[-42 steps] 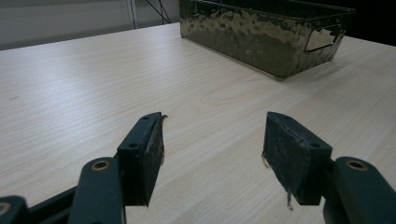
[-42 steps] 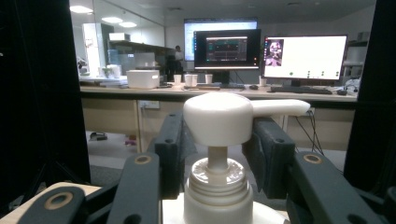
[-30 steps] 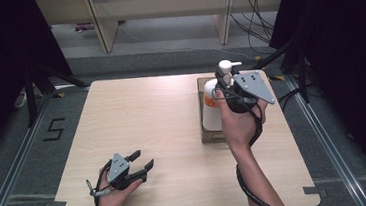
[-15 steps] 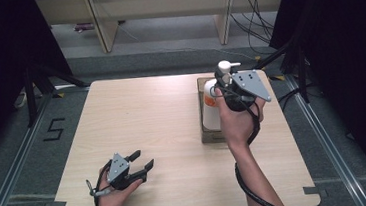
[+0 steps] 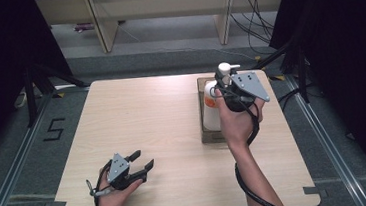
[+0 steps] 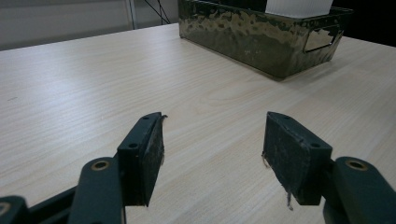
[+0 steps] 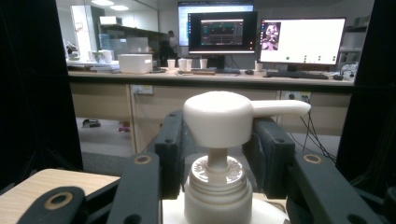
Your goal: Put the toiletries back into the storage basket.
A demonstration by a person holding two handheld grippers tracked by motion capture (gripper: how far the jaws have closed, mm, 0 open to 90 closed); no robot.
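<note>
The right gripper (image 7: 217, 158) view is showing its jaws clasping one pump bottle (image 7: 219, 186)'s neck; the high view is showing that bottle standing in one bin (image 5: 213, 135). The left gripper (image 5: 143, 162) is resting wide open, empty, on the surface (image 5: 147, 116).

Pump bottle (image 5: 213, 108) standing in the bin (image 5: 207, 133), right half of the table (image 5: 142, 116). Right gripper (image 5: 223, 85) around the bottle's neck. Left gripper (image 5: 142, 160) low at the near left.
</note>
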